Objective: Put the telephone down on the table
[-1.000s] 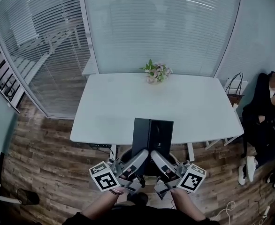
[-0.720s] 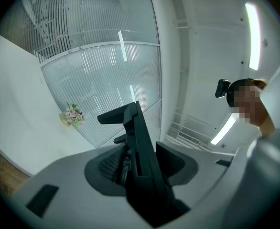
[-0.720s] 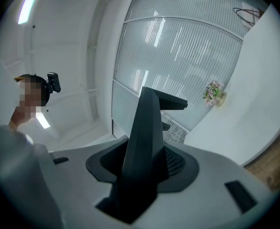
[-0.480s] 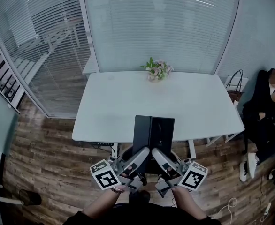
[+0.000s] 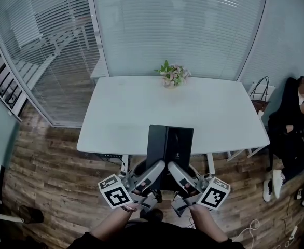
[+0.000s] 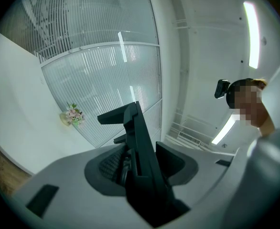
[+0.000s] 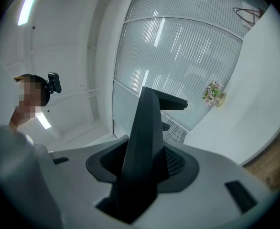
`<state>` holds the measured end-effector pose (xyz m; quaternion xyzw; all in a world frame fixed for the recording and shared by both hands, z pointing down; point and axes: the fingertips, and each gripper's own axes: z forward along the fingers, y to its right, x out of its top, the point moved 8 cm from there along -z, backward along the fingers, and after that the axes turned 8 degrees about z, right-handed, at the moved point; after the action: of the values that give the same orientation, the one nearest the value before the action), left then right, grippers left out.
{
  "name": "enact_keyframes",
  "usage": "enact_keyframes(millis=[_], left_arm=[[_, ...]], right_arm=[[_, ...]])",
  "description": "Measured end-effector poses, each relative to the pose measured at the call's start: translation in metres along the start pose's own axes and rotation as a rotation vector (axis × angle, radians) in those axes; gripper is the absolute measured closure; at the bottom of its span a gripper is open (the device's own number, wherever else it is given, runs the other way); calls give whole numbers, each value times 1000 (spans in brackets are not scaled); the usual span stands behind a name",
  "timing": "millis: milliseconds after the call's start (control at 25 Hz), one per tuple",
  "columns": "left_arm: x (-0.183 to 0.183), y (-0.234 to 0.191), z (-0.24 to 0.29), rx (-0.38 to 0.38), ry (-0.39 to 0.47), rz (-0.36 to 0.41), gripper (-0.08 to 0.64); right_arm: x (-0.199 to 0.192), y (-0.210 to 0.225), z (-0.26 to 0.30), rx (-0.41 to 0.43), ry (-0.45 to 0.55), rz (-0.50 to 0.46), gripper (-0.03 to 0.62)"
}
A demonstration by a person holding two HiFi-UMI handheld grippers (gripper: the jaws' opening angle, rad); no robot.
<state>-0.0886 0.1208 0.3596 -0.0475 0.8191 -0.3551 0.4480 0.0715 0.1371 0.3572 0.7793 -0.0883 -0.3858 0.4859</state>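
The telephone [image 5: 169, 144] is a flat black slab held up between both grippers, in front of the near edge of the white table [image 5: 121, 113]. Its far end overlaps that edge in the head view; I cannot tell whether it touches. My left gripper [image 5: 154, 170] is shut on the slab's near left part. My right gripper [image 5: 176, 171] is shut on its near right part. In the left gripper view the telephone [image 6: 137, 142] rises edge-on from between the jaws. The right gripper view shows the same telephone [image 7: 145, 132] pinched there too.
A small bunch of flowers [image 5: 173, 77] stands at the table's far edge, before the blinds-covered glass wall. A person [image 5: 292, 123] in black sits on the floor at the right, beside a wire basket [image 5: 260, 96]. Wood floor surrounds the table; cables lie at the lower right.
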Motion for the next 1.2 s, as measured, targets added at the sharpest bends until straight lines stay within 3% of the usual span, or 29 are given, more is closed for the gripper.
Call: enact_keyframes(millis=[560,1200], left_arm=[[-26,11,15,25,-10,-6,359],[-11,-24,45,5,-12,-5,359]], right_arm=[[11,9,-28,-5,-8,25,405],[39,34,-1,-12,-1,11,405]])
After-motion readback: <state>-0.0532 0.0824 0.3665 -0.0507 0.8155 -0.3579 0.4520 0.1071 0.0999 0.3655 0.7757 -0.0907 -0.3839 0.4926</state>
